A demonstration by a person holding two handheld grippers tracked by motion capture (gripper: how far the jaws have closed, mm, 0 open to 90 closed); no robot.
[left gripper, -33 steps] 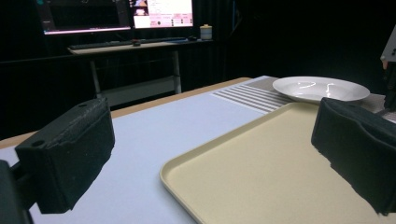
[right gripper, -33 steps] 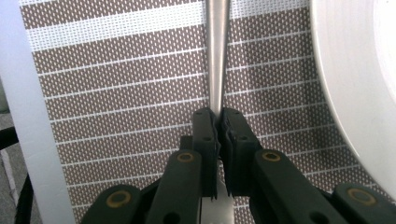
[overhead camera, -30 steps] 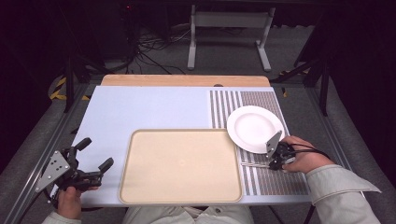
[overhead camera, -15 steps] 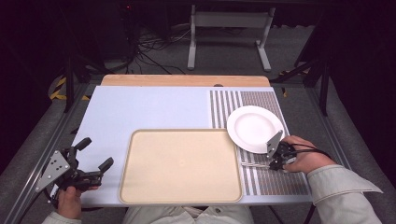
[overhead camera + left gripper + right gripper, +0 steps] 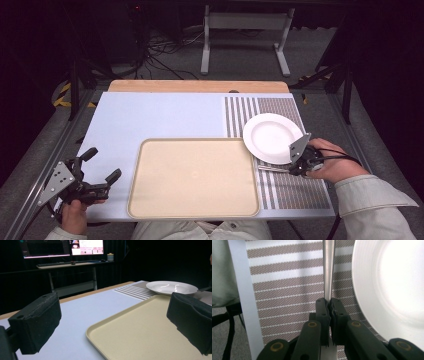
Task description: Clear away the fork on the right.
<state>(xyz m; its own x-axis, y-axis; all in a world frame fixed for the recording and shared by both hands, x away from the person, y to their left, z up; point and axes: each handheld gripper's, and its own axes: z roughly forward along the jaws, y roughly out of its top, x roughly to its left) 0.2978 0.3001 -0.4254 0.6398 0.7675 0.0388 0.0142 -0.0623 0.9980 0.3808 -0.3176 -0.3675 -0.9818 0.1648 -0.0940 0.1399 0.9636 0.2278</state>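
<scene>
no writing is readable. the right claw [image 5: 329,305] is clamped on a metal utensil handle [image 5: 328,267] beside the plate [image 5: 392,280] over the striped mat [image 5: 287,290], its long axis running straight ahead from the claw. the left claw [image 5: 100,165] gapes wide, holding nothing, near the tray [image 5: 192,175].

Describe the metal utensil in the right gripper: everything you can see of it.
The utensil shows as a slim, smooth, silvery metal handle, dull grey with a soft sheen. The right gripper is shut on it, black pads pinching it from both sides. It runs straight on from the jaws over the striped placemat, beside the rim of the white plate. In the high view it lies just below the plate. Its working end is out of frame, so fork, knife or spoon cannot be told.
</scene>
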